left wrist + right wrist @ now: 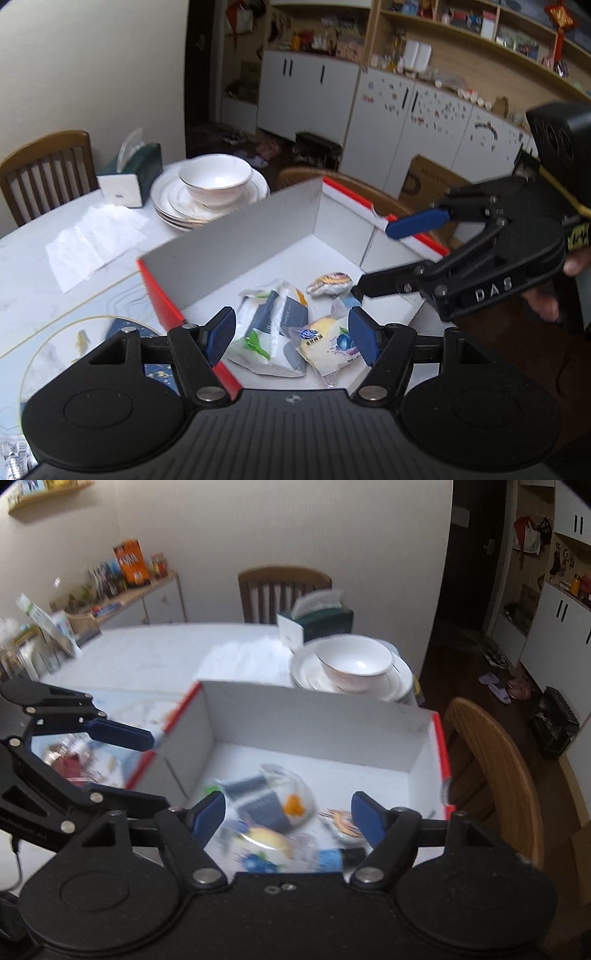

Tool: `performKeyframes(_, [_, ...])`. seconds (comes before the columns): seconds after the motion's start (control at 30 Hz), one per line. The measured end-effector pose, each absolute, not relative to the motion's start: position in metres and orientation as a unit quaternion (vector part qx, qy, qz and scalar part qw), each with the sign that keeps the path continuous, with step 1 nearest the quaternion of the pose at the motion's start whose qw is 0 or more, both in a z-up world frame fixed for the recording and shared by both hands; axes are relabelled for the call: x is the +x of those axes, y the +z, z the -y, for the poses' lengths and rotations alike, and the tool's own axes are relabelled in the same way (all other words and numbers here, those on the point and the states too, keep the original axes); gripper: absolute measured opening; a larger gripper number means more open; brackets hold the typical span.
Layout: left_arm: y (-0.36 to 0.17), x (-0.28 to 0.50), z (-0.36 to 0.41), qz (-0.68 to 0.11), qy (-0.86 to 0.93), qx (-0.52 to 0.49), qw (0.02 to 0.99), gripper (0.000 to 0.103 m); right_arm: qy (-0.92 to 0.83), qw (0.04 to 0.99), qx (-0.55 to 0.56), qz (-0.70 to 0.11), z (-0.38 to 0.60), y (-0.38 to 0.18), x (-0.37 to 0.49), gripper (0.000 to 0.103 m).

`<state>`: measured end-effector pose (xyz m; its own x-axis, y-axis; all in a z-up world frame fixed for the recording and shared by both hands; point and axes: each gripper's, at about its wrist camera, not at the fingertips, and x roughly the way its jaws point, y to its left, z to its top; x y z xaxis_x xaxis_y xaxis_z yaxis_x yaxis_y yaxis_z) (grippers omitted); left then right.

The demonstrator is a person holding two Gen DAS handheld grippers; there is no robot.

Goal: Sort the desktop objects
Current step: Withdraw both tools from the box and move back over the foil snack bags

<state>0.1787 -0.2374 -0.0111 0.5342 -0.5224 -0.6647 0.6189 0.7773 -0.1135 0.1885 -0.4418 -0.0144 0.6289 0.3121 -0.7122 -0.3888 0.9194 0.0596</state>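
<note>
Crinkling plastic packets [328, 347] (glossy) lie inside rectangular cardboard box [236, 243].

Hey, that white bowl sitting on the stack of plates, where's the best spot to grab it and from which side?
Grip the bowl by its rim, coming down from above with one finger inside and one outside. It sits upright and open on the plates, so the thin rim is free, while its round sides would likely slip.

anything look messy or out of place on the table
Mostly tidy. Loose crumpled tissue sheets lie spread on the table beside the tissue box, not in it. The snack packets in the red-edged box lie jumbled, overlapping.
</note>
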Motion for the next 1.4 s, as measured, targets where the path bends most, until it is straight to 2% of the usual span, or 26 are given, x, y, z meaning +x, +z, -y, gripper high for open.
performKeyframes(0.27, [-0.002,0.166,0.201,-0.336,-0.311,0.052,0.888,0.067,0.211,0.910,-0.040,-0.354,0.410,-0.009,0.171,0.079])
performKeyframes(0.37, [-0.001,0.160,0.187,-0.331,-0.304,0.054,0.892,0.073,0.209,0.915,-0.043,-0.342,0.399,-0.009,0.164,0.080])
performKeyframes(0.47, [-0.002,0.156,0.173,-0.329,-0.299,0.055,0.894,0.075,0.211,0.918,-0.037,-0.335,0.388,-0.008,0.158,0.082])
performKeyframes(0.57, [-0.003,0.152,0.158,-0.328,-0.291,0.052,0.897,0.083,0.214,0.919,-0.033,-0.330,0.376,-0.007,0.154,0.082])
performKeyframes(0.67, [-0.004,0.149,0.142,-0.326,-0.285,0.048,0.900,0.083,0.217,0.920,-0.030,-0.326,0.363,-0.008,0.150,0.083])
performKeyframes(0.83, [-0.004,0.144,0.114,-0.319,-0.272,0.038,0.907,0.097,0.213,0.920,-0.026,-0.329,0.342,-0.011,0.147,0.084])
performKeyframes(0.87, [-0.004,0.143,0.108,-0.318,-0.268,0.036,0.909,0.103,0.211,0.919,-0.023,-0.331,0.338,-0.012,0.146,0.084])
performKeyframes(1.4, [-0.009,0.125,0.017,-0.310,-0.242,0.011,0.919,0.103,0.210,0.916,-0.020,-0.341,0.261,-0.019,0.133,0.085])
